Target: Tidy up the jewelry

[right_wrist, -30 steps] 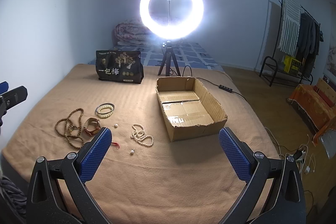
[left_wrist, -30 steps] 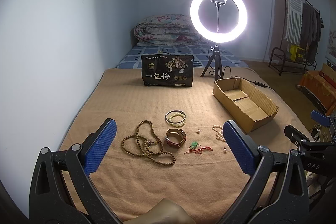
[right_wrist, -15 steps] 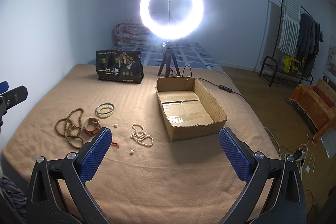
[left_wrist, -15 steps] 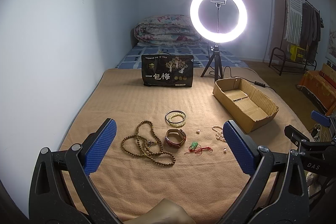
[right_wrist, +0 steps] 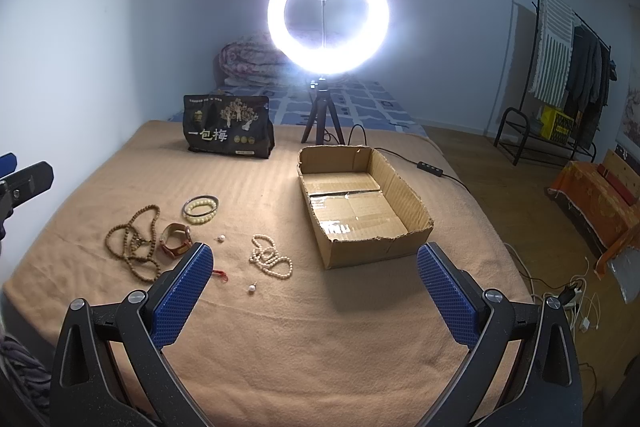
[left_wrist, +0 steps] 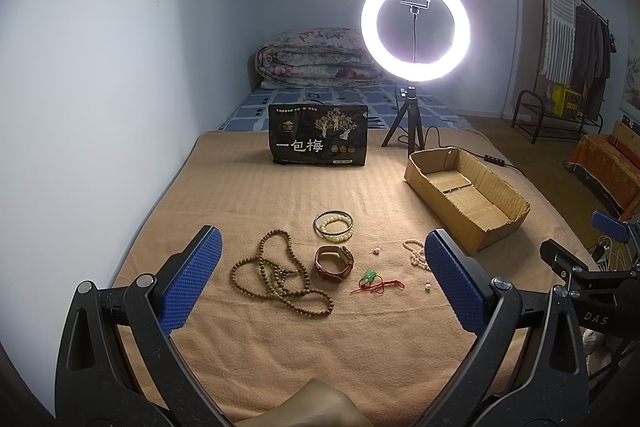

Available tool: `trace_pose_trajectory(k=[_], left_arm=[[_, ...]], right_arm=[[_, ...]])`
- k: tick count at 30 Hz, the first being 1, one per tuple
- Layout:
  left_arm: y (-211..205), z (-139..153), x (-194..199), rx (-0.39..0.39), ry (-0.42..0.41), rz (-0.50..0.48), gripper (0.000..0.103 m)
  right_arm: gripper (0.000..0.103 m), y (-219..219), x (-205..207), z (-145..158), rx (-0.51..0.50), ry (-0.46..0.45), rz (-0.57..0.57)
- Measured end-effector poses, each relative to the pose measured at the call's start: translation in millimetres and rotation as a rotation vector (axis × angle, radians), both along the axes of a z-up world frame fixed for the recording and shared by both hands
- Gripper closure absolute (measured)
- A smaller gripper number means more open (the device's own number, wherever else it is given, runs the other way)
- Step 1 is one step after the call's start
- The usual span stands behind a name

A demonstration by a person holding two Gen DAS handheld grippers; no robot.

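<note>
While both claws hang spread and empty over the near edge of the bed [left_wrist: 280,347], left claw [left_wrist: 320,283] and right claw [right_wrist: 312,287], nothing is boxed yet. Nearest lie a red-corded green charm [left_wrist: 370,277] and loose pearls, tiny and likely to roll. Beyond, the wooden bead strand [left_wrist: 276,277] and pearl strand [right_wrist: 270,261] look limp and light; pinch a bunched loop. The stiffer leather cuff [left_wrist: 334,261] suits a rim grip. Farther right sits the empty cardboard box [right_wrist: 416,211]
</note>
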State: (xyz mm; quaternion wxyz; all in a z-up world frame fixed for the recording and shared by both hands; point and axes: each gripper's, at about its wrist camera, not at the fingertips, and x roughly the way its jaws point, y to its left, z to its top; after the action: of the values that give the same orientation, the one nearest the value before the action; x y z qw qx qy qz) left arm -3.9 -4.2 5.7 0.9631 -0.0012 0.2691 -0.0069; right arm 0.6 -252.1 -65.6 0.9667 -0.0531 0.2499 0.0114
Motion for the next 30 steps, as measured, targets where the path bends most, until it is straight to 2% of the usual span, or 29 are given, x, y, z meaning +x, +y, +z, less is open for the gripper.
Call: trace_pose_trajectory(k=[30], left_arm=[[-0.4, 0.2, -0.7, 0.0, 0.0, 0.0, 0.0]], right_arm=[[0.002, 0.0, 0.2, -0.3, -0.001, 0.001, -0.001]])
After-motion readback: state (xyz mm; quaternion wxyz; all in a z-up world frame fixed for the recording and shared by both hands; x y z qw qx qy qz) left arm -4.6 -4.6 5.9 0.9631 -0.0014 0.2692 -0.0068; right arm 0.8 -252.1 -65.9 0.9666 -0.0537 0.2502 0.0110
